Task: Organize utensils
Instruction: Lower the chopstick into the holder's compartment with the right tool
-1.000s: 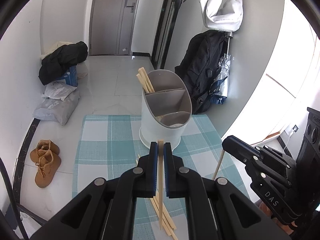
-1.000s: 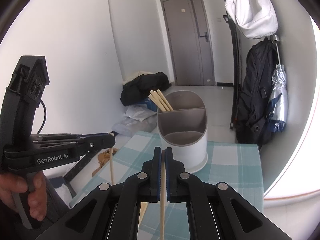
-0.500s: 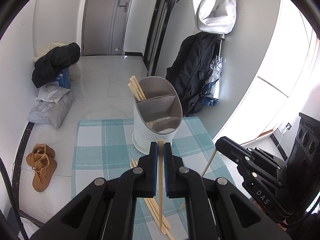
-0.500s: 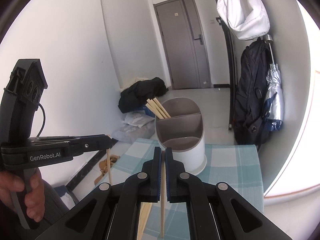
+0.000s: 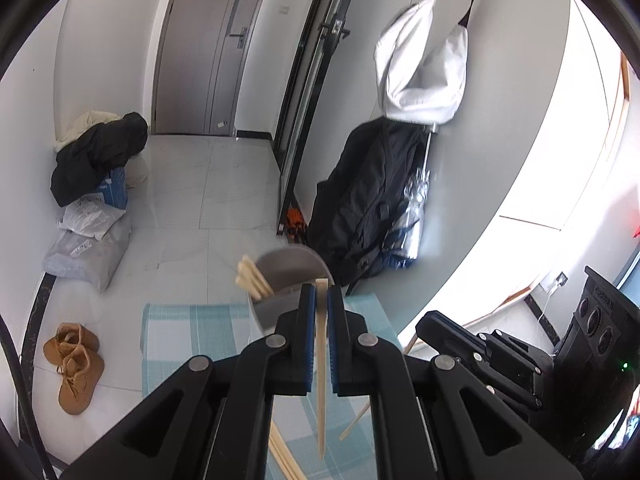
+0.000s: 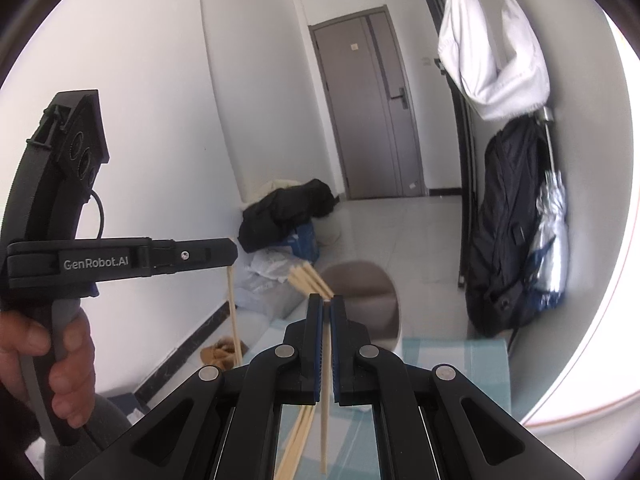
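Observation:
My left gripper (image 5: pixel 318 292) is shut on a wooden chopstick (image 5: pixel 321 380) that hangs down between its pads, well above the mat. My right gripper (image 6: pixel 327 306) is shut on another chopstick (image 6: pixel 325 412), also held upright. The grey-and-white utensil holder (image 5: pixel 288 268) stands on the teal checked mat (image 5: pixel 192 328) just beyond the left gripper, with several chopsticks (image 5: pixel 252 278) in its far-left compartment. It also shows in the right wrist view (image 6: pixel 360 284). More loose chopsticks (image 6: pixel 298 440) lie on the mat below. The left gripper's body (image 6: pixel 120 260) shows at left in the right wrist view.
The mat covers a small table by a white wall. A black backpack (image 5: pixel 368 200) and a white bag (image 5: pixel 420 68) hang at the right. Brown boots (image 5: pixel 74 364), parcels (image 5: pixel 88 240) and a black coat (image 5: pixel 100 152) lie on the floor at left.
Both grippers have risen with their chopsticks, so the holder and mat now sit lower and smaller in both views. The grips have not changed.

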`<state>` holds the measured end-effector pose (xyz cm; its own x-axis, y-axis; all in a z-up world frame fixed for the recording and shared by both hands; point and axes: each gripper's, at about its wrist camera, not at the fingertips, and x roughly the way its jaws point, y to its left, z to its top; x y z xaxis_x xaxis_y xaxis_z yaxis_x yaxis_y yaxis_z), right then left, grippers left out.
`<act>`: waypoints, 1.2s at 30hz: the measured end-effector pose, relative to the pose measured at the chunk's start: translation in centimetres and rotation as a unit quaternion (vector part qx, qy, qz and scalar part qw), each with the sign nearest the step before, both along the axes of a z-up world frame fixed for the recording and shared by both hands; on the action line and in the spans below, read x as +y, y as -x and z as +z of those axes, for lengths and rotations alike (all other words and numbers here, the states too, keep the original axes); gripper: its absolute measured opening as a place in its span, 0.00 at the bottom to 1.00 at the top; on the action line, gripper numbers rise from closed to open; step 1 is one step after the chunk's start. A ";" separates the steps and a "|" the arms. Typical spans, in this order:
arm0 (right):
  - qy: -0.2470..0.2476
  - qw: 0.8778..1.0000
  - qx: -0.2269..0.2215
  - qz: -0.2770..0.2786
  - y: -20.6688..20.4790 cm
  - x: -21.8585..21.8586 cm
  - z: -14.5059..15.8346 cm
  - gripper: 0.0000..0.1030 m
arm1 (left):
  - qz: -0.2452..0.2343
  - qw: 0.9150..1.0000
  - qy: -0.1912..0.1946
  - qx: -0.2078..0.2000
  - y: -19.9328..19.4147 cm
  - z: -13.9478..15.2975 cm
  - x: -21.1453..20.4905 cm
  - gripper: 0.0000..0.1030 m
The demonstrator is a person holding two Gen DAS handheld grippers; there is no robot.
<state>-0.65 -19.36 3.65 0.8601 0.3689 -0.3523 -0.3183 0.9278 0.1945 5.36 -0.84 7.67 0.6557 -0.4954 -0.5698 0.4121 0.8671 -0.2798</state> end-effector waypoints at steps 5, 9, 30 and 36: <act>0.006 1.000 -0.021 0.010 -2.2 0.0 3.2 0.03 | 0.007 1.000 0.014 -0.010 -2.1 1.8 -0.3 0.02; 0.009 0.999 -0.032 0.012 -4.1 0.0 5.0 0.03 | 0.009 0.999 0.025 -0.017 -4.0 3.1 -0.3 0.02; 0.020 0.998 -0.058 0.014 -14.5 0.3 9.0 0.03 | 0.072 0.994 0.063 -0.046 -12.1 4.0 1.5 0.02; 0.028 0.998 -0.057 0.015 -15.9 1.0 8.3 0.03 | 0.101 0.992 0.062 -0.041 -13.3 1.7 1.9 0.02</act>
